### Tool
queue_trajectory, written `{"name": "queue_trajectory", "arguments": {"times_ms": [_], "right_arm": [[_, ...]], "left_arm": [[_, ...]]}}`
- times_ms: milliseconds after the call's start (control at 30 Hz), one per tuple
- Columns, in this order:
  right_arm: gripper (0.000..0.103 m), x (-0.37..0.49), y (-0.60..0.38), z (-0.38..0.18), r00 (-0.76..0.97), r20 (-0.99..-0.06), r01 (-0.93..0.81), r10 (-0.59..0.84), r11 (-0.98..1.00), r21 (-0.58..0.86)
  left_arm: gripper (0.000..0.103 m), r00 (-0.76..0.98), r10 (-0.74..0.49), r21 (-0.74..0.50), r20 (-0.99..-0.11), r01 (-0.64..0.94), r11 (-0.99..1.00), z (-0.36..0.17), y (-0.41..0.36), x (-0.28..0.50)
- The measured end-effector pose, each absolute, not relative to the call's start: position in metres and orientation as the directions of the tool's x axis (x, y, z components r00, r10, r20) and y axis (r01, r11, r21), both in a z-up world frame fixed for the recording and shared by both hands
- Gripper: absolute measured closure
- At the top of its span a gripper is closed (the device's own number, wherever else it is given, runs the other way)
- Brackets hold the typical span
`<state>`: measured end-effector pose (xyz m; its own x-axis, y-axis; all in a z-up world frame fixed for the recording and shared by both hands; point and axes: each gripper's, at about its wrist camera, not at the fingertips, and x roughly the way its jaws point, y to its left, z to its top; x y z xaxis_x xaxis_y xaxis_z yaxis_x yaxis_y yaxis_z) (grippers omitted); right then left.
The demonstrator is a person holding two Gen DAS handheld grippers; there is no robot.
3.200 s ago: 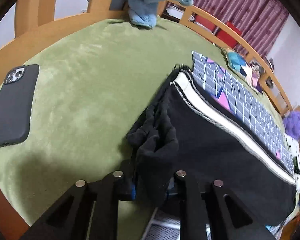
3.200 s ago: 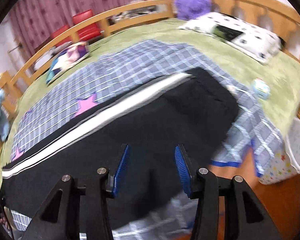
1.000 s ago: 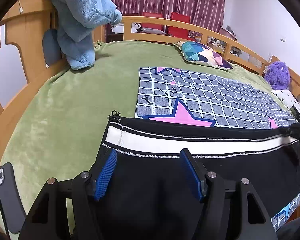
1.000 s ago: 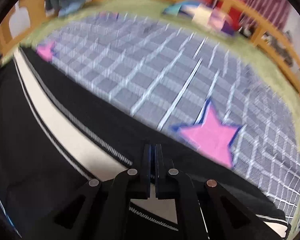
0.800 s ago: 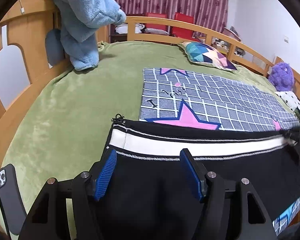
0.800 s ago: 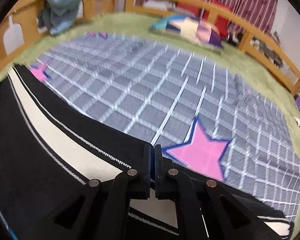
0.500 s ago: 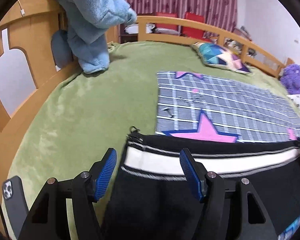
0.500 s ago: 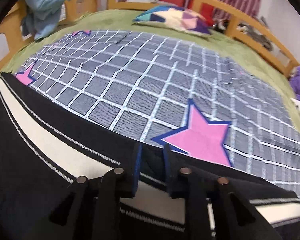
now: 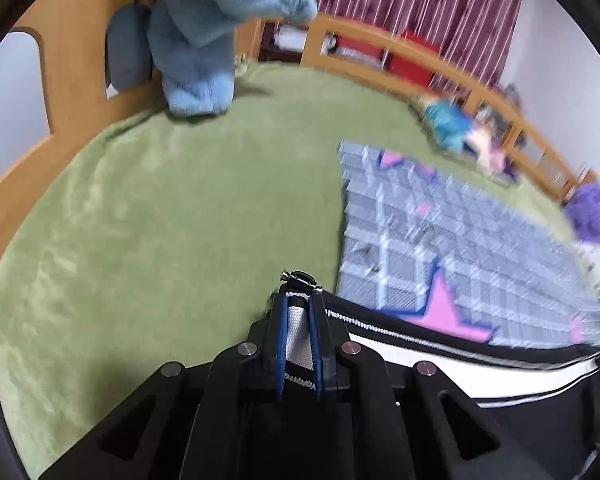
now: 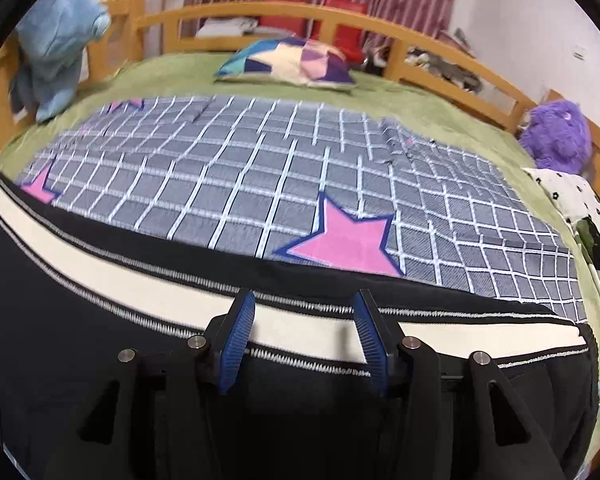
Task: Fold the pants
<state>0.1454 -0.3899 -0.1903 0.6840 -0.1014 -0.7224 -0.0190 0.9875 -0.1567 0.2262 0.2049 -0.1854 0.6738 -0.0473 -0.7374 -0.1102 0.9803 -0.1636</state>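
Note:
Black pants (image 10: 100,344) with a white side stripe (image 10: 112,276) lie flat across the near edge of the bed, over a grey checked blanket. My left gripper (image 9: 298,308) is shut on the left end of the pants (image 9: 500,412), with the white stripe pinched between its blue pads. My right gripper (image 10: 304,312) is open just above the stripe at the middle of the pants and holds nothing.
The grey checked blanket (image 10: 284,176) with pink stars lies on the green bed cover (image 9: 148,232). A blue plush (image 9: 204,32) hangs on the wooden bed rail (image 10: 440,60). A patchwork pillow (image 10: 288,60), a purple plush (image 10: 556,136) and a spotted pillow (image 10: 580,204) lie at the far and right sides.
My left gripper has moved left to the end of the pants and shut on the stripe. My right gripper has let go of the pants edge and opened wide.

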Motion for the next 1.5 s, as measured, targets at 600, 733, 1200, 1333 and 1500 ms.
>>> {"name": "queue_trajectory", "arguments": {"times_ms": [600, 733, 1200, 1333, 1500], "right_arm": [[0.039, 0.109, -0.387, -0.190, 0.654, -0.755, 0.097, -0.037, 0.995, 0.034], [0.038, 0.079, -0.393, -0.218, 0.576, -0.815, 0.118, -0.064, 0.993, 0.006], [0.037, -0.019, -0.487, -0.219, 0.607, -0.767, 0.294, -0.209, 0.955, -0.029], [0.040, -0.034, -0.518, -0.239, 0.624, -0.766, 0.276, -0.151, 0.961, 0.035], [0.043, -0.037, -0.512, -0.216, 0.694, -0.712, 0.293, -0.111, 0.946, 0.138]], "left_arm": [[0.034, 0.640, -0.146, -0.060, -0.754, 0.154, 0.986, -0.178, 0.137, 0.113], [0.033, 0.598, -0.015, 0.056, -0.801, 0.101, 0.993, -0.219, 0.125, 0.093], [0.033, 0.646, -0.079, -0.055, -0.759, 0.057, 0.997, -0.160, 0.109, 0.066], [0.033, 0.634, -0.135, -0.109, -0.762, 0.079, 0.991, -0.158, 0.085, 0.075], [0.033, 0.600, -0.223, -0.131, -0.768, 0.194, 0.972, -0.157, 0.026, 0.096]]}}
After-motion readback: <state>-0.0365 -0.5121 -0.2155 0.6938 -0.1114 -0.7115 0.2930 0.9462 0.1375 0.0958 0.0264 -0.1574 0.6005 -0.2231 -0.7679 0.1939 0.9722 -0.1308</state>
